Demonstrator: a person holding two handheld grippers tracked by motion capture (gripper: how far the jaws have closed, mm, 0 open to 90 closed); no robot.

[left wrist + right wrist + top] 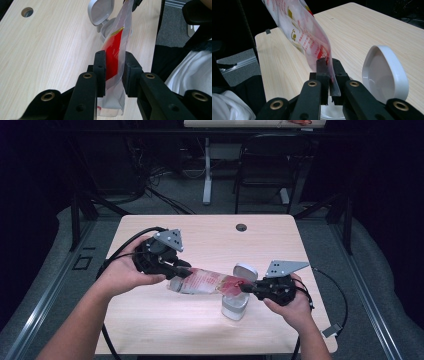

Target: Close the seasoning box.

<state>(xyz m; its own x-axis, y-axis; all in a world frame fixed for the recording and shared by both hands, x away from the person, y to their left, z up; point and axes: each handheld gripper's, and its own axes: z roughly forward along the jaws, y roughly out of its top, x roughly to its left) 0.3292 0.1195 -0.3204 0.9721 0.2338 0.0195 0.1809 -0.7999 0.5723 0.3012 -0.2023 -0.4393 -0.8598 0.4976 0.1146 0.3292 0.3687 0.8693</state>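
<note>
Stretching plastic pouch [205, 281] level between both grippers, long axis left to right; left gripper [184, 270] clamped on one end, right gripper [246, 288] pinching other end directly above open white container [235, 306] on table [150, 320].

1 pouch [202, 281], 1 lidded bin [236, 303], 2 tongs [176, 268] [248, 288]

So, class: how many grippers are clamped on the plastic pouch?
2. The left gripper pinches one end of the pouch; the right gripper pinches the other end, above the open white container.
</note>
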